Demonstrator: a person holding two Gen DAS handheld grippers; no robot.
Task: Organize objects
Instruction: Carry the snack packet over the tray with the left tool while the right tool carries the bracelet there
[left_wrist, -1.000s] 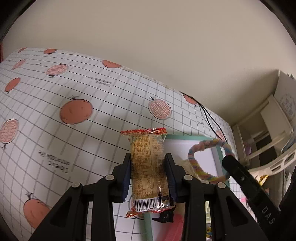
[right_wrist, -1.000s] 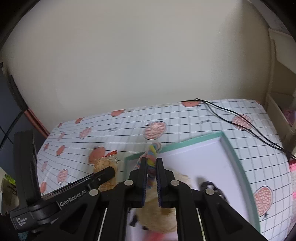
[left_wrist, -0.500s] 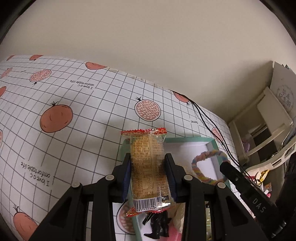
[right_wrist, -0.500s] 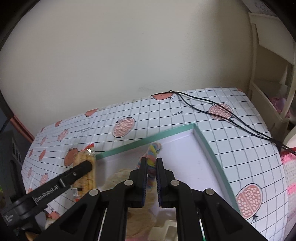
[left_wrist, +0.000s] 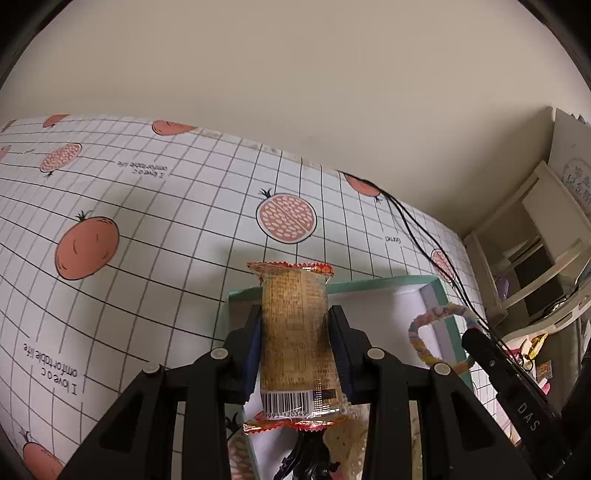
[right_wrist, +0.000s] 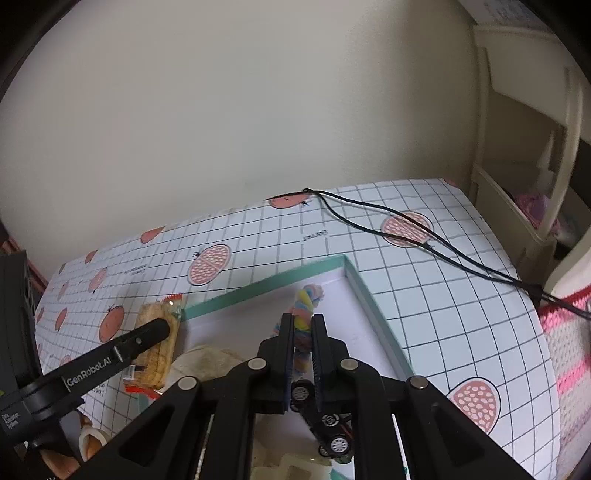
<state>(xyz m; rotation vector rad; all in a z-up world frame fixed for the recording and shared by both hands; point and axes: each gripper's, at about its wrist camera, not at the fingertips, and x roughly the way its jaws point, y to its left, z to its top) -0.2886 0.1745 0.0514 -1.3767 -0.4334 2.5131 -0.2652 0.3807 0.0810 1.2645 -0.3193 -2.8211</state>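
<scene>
A grid-patterned tablecloth (left_wrist: 155, 221) printed with pomegranates and the line "I love a comfortable life" covered the table below a plain cream wall (right_wrist: 221, 110). On it lay a shallow white tray (right_wrist: 266, 286) with a teal rim, holding a cream crocheted piece (right_wrist: 207, 360), a black toy car (right_wrist: 328, 424) and other small items too hidden to name. Two thin black cables (right_wrist: 406, 229) ran across the cloth beyond the tray.

The left gripper (left_wrist: 295, 347), its arm marked "GenRobot.AI" in the right wrist view, was clamped on a snack packet (left_wrist: 295, 332) with red crimped ends and a barcode, held above the tray's near-left corner. The right gripper (right_wrist: 303, 350), its arm lettered "DAS", pinched a pastel rainbow loop (right_wrist: 306, 302) of fuzzy cord above the tray's far end.
</scene>
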